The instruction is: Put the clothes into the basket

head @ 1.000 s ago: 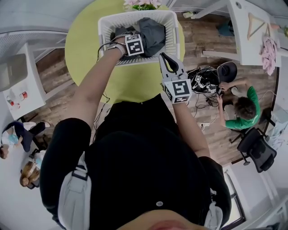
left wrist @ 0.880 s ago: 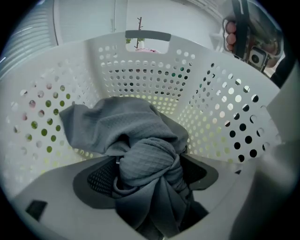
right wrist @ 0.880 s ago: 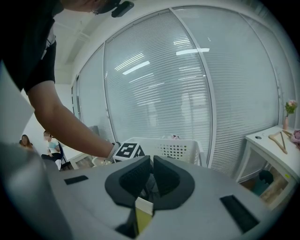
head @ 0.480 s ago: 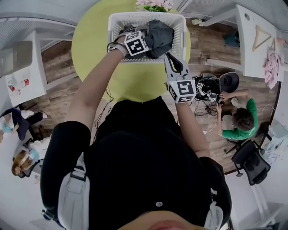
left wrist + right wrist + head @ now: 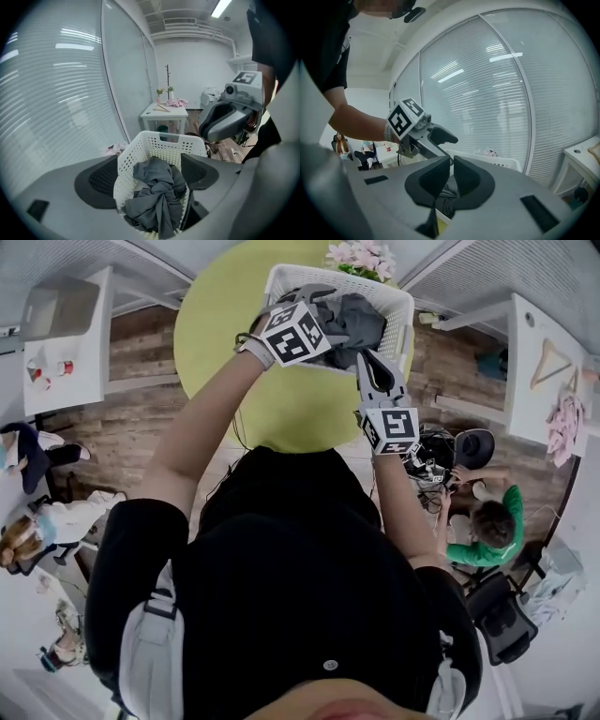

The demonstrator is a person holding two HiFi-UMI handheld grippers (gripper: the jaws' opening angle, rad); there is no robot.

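A white perforated basket (image 5: 283, 279) stands on a round yellow-green surface and holds a heap of dark grey clothes (image 5: 364, 317). My left gripper (image 5: 317, 298) hovers over the basket's near left part, open, with nothing between its pads. In the left gripper view the basket (image 5: 161, 143) and the crumpled clothes (image 5: 157, 192) lie below the wide jaws of the left gripper (image 5: 152, 164). My right gripper (image 5: 372, 369) sits by the basket's near right corner, shut and empty. Its own view shows the right gripper (image 5: 451, 165), the clothes (image 5: 447, 196) beyond it and the left gripper (image 5: 427, 136).
Pink flowers (image 5: 361, 253) stand behind the basket. A white table (image 5: 553, 357) at the right carries a wooden hanger and a pink cloth. A person in green (image 5: 492, 531) sits on the wooden floor by cables. Another white table (image 5: 66, 348) stands at the left.
The left gripper has risen off the grey clothes, which stay in the basket. The head has turned, so basket and both grippers sit further right and higher in view.
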